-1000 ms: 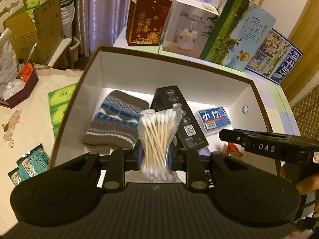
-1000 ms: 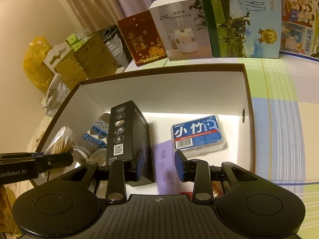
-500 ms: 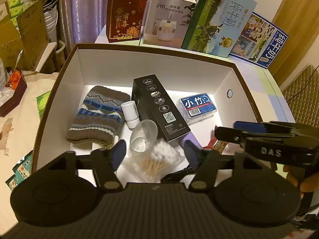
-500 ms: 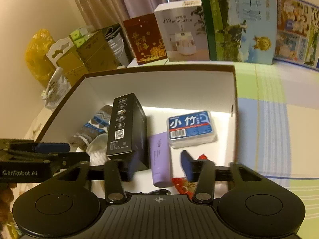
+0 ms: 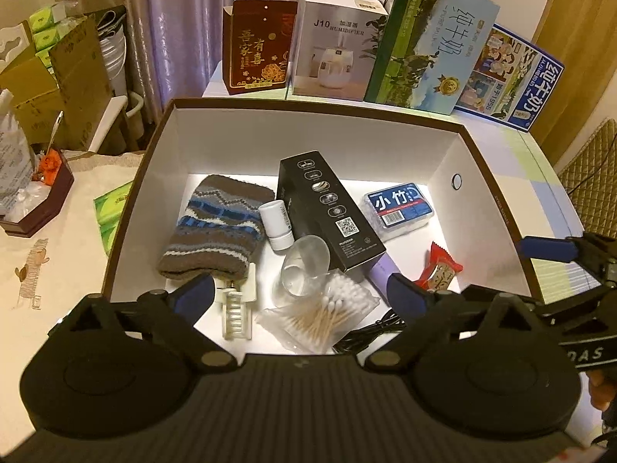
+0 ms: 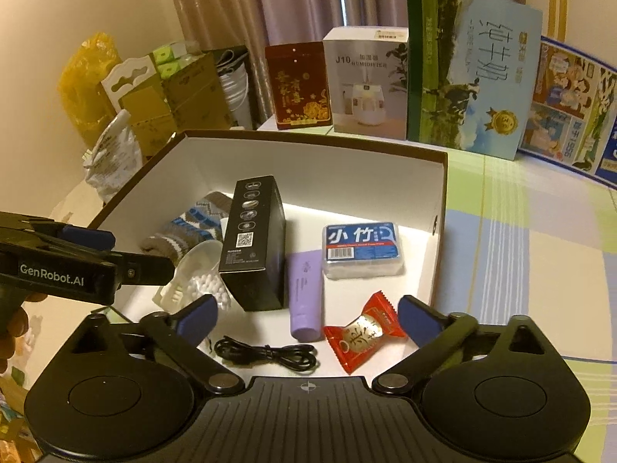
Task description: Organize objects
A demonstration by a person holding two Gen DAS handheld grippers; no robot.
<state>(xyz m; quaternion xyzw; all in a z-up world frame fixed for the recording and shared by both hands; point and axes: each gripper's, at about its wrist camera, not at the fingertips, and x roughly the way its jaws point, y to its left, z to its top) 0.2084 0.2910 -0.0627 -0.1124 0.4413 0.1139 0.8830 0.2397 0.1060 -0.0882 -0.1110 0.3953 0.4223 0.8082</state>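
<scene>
Right wrist: black box (image 6: 252,243) hides swabs (image 6: 210,285) (partly).

Left gripper (image 5: 300,295): a second ago its jaws clamp the bag of cotton swabs (image 5: 322,318); now they stand wide apart with nothing between them.
Bag of cotton swabs: no longer upright in the grip; it lies flat on the floor of the box (image 5: 482,154) near the front wall, touching the clear cup (image 5: 304,268).
Right gripper (image 6: 307,314): jaws nearly together a second ago, now spread wide and empty.
Views: both cameras sit higher and farther back (more of the box floor shows), so the red candy (image 6: 364,333), black cable (image 6: 266,355) and purple tube (image 6: 305,295) are now in sight.
</scene>
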